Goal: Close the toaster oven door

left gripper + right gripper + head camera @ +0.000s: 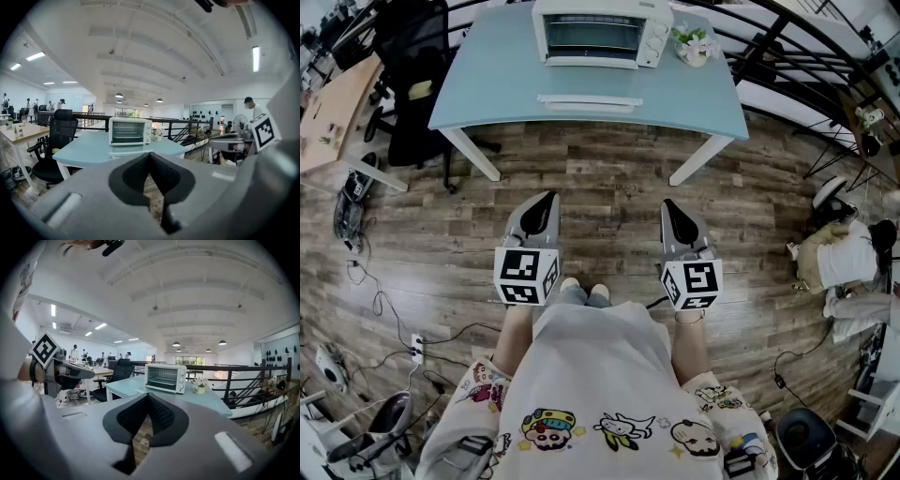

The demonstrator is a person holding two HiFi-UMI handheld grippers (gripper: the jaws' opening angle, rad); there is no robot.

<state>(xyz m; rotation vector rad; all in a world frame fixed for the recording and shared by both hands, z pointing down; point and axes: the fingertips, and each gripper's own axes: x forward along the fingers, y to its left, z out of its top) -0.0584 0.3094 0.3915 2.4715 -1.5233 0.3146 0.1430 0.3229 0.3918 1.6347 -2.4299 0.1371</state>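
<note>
My left gripper [547,200] and right gripper [669,206] had grey shells, black textured pads [130,416] and black-and-white marker cubes [526,276]; my shirt [598,366] was white with cartoon prints.

Bright, even indoor light throughout. Strip lamps [255,58] and round pendant lamps [119,95] glow on the white ceiling without harsh glare; the far windows [124,112] are washed out. In the head view the desk [694,94] throws only a soft shadow on the wooden floor [581,150]. Both gripper views bend strongly and have black corners, and the left gripper [150,157] and right gripper [149,396] look soft close to the lens
</note>
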